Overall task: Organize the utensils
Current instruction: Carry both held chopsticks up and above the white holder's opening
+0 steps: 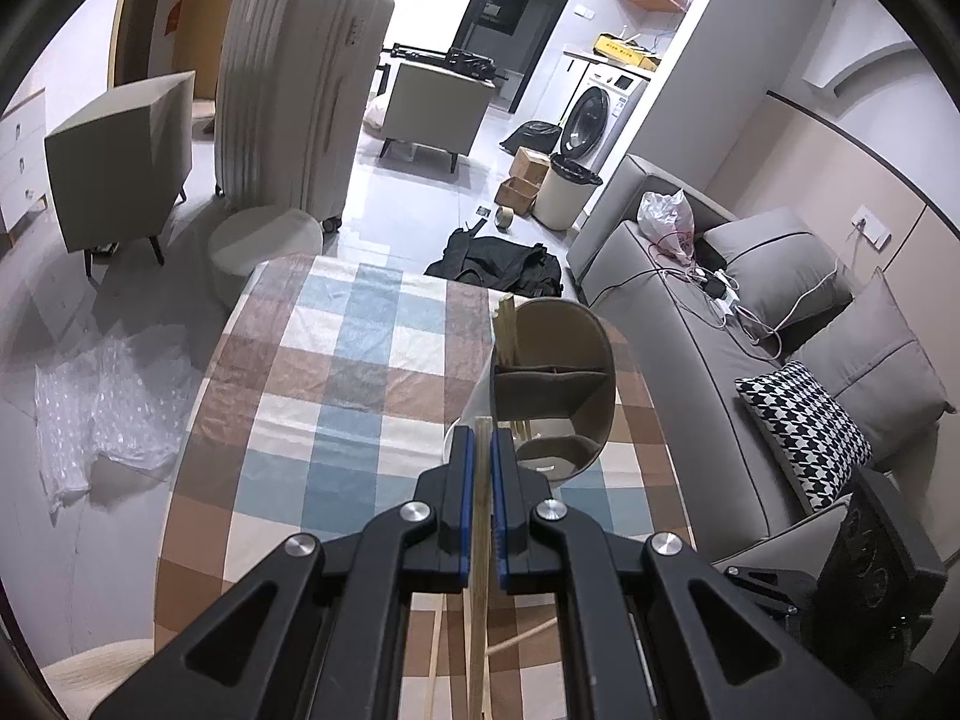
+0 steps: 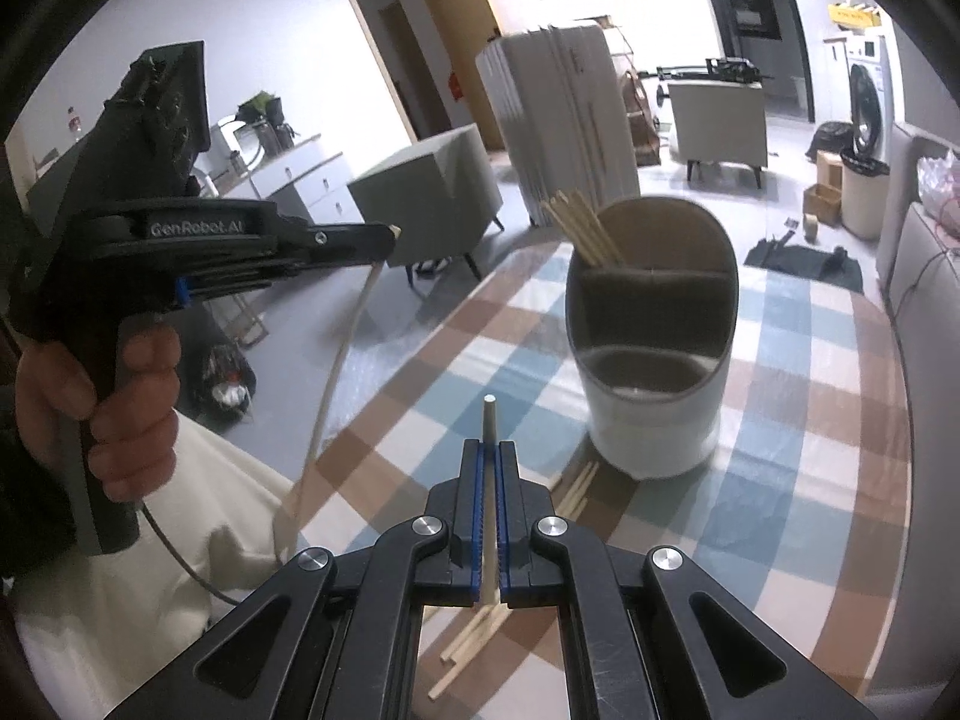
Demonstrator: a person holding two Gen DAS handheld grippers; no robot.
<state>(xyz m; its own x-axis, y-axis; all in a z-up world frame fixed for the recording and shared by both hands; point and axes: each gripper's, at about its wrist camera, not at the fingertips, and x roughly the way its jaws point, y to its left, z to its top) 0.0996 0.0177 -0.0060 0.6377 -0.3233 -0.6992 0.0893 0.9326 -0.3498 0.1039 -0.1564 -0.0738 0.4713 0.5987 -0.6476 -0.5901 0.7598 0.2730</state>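
My left gripper [image 1: 480, 441] is shut on a wooden chopstick [image 1: 479, 540] that runs back between its blue pads. Just beyond its tips stands the grey utensil holder [image 1: 558, 384], with several chopsticks [image 1: 507, 330] upright in its far compartment. In the right wrist view, my right gripper [image 2: 490, 450] is shut on a chopstick [image 2: 489, 417] with a pale tip, held above the table and short of the holder [image 2: 654, 360]. The left gripper [image 2: 387, 237] shows at the left in a hand, its chopstick [image 2: 336, 372] hanging down. Several loose chopsticks [image 2: 576, 489] lie on the checked cloth by the holder's base.
The table carries a checked cloth [image 1: 336, 372] in brown, blue and white. More loose chopsticks [image 2: 468, 642] lie under the right gripper. A grey sofa [image 1: 690, 372] with cushions runs along the right. A round stool [image 1: 264, 240], a white suitcase [image 1: 300, 96] and armchairs stand beyond the table.
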